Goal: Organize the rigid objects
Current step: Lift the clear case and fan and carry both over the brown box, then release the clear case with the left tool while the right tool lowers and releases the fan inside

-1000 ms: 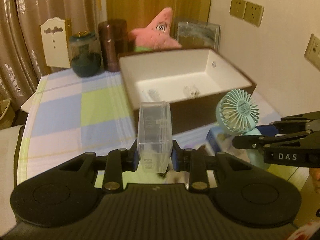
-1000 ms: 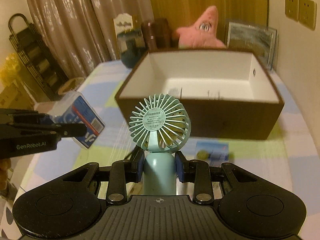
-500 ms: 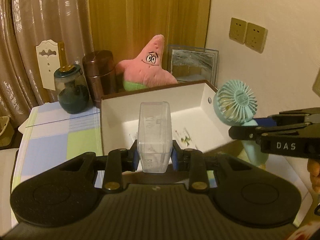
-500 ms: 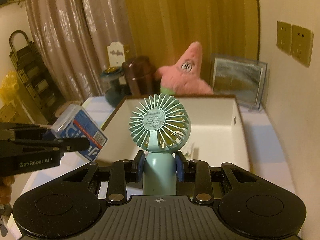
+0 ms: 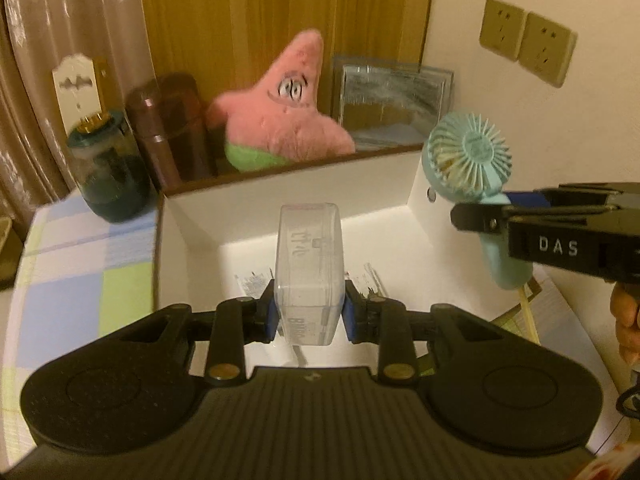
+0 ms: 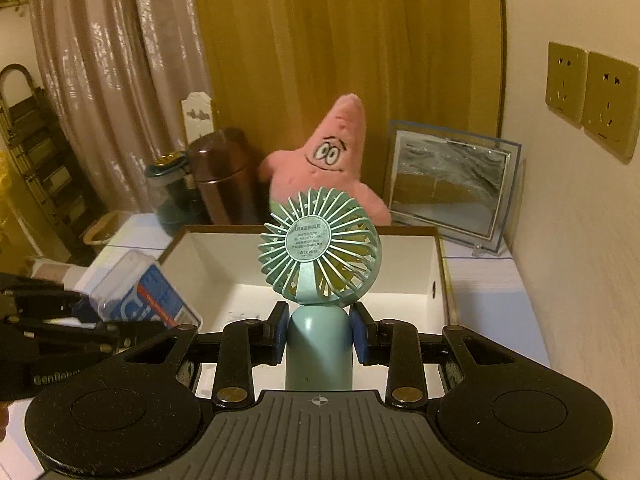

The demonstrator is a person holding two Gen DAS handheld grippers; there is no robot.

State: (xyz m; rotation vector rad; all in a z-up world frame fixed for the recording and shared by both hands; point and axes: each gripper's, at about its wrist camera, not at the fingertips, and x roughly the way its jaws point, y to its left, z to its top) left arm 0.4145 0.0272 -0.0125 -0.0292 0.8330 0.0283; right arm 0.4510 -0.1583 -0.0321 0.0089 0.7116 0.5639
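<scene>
My left gripper (image 5: 309, 316) is shut on a clear plastic case (image 5: 309, 268) with blue print and holds it upright over the brown box with white inside (image 5: 192, 216). The case also shows at the left of the right wrist view (image 6: 140, 294). My right gripper (image 6: 320, 332) is shut on the handle of a mint green handheld fan (image 6: 318, 252) and holds it upright above the box's near right part (image 6: 438, 276). The fan also shows at the right of the left wrist view (image 5: 468, 164). Small packets (image 5: 252, 282) lie on the box floor.
Behind the box stand a pink star plush toy (image 6: 328, 168), a brown flask (image 6: 216, 176), a dark green jar (image 5: 106, 176) and a framed picture (image 6: 448, 188). A wall with sockets (image 6: 592, 96) runs along the right. The table has a checked cloth (image 5: 84, 264).
Both grippers have risen and moved forward with their objects, from in front of the box to above its inside. The grips have not changed.
</scene>
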